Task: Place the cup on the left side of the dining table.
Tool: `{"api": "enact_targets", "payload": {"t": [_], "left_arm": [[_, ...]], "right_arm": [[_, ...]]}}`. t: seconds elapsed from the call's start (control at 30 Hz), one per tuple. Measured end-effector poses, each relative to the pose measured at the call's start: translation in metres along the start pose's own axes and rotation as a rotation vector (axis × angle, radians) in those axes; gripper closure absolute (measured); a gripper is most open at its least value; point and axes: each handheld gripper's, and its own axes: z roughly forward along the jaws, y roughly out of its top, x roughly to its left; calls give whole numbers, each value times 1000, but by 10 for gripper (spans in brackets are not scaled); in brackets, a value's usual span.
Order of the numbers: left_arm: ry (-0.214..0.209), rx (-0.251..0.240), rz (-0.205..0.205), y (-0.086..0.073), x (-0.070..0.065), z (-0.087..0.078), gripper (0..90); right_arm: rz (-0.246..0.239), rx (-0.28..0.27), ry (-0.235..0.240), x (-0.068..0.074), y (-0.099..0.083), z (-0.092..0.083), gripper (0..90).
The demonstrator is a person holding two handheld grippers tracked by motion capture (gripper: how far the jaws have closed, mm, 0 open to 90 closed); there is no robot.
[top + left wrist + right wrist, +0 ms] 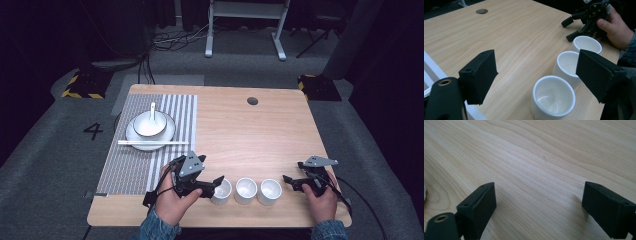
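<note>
Cups line the near edge of the table [260, 130], three white ones in a row, and the left gripper [216, 186] sits right at the leftmost cup [221, 190] with its jaws spread wide. From the left gripper view that same cup [554, 98] stands upright just ahead, between the two black jaws but closer to the right one, empty and glossy inside. The middle cup [246, 190] stands close beside it, maybe touching, and the far cup [269, 191] follows. Over on the right, the right gripper [291, 181] rests low near the far cup, jaws also apart, nothing between them but bare wood in its own view. So the step looks like a grasp on the leftmost cup, not yet made. To do it well, I'd say shift the left gripper a touch so the cup sits centred in the gap, or the right jaw meets the wall first and shoves it sideways into its neighbour. Go lower on the wall rather than at the rim; glazed ceramic is slick and a rim pinch could let it pivot. Close slowly, keep the cup upright, lift straight up before moving off. Up at the back left, the striped mat [150, 145] holds a plate [134, 135], bowl [149, 125], spoon [152, 109] and chopsticks [153, 142], well apart from the cups.
</note>
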Motion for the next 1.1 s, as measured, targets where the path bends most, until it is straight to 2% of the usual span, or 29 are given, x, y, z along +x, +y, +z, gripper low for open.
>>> {"api": "enact_targets", "payload": {"t": [0.17,0.33,0.4,0.47,0.63,0.73,0.97,1.03,1.1], "left_arm": [[-9,-4,-5,-2,-8,11,163],[28,9,-49,-11,-15,20,162],[58,26,-42,-14,-19,26,161],[66,33,-37,-15,-20,28,158],[61,60,-26,-25,-20,31,154],[58,80,-33,-34,-21,35,154],[54,108,-48,-43,-20,47,154],[55,100,-83,-45,-21,49,157],[52,102,-72,-45,-21,48,157]], "right_arm": [[-1,0,0,0,0,0,124],[1,0,0,0,0,0,124],[0,0,0,0,0,0,124],[0,0,0,0,0,0,124],[-1,0,0,0,0,0,124],[0,0,0,0,0,0,124],[-1,0,0,0,0,0,124],[0,0,0,0,0,0,124],[0,0,0,0,0,0,124]]}}
